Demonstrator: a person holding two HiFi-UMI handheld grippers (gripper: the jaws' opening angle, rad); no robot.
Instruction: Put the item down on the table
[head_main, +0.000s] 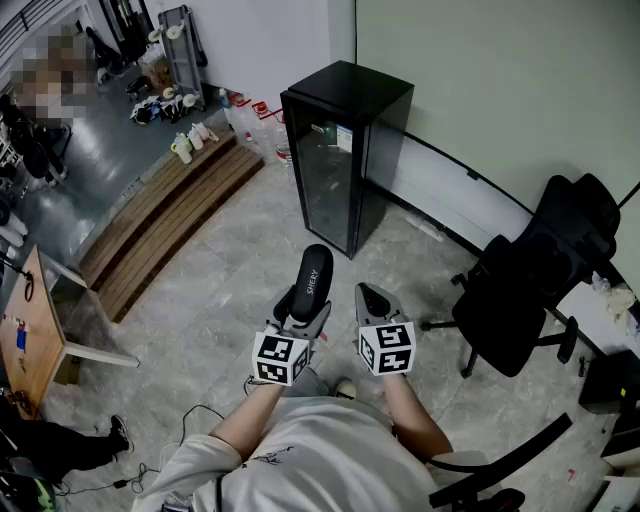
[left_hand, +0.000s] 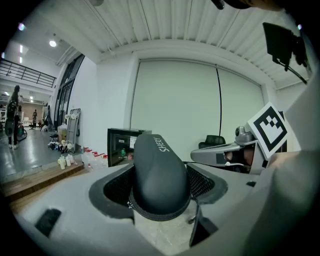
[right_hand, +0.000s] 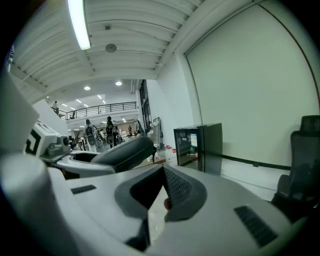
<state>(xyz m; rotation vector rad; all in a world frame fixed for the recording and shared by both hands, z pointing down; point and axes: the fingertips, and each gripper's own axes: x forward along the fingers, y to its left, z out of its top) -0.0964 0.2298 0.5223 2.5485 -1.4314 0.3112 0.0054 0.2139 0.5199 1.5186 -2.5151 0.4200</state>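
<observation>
Nearest the person's chest, at 6 o'clock in the head view, the left gripper (head_main: 304, 306) clamps wide around a black oblong item lettered SHERY (head_main: 313, 272), held up over the tiled floor (head_main: 215, 305). Just beside it toward 3 o'clock, the right gripper (head_main: 374, 297) is pinched together, empty. Farther off at 12 o'clock stands a black glass-door fridge (head_main: 345, 150); an office chair (head_main: 540, 285) sits at 3 o'clock.

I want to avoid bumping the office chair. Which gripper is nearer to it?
Right. The right gripper hangs left of the office chair, apart from it; the left gripper, holding a black case, is farther left.
</observation>
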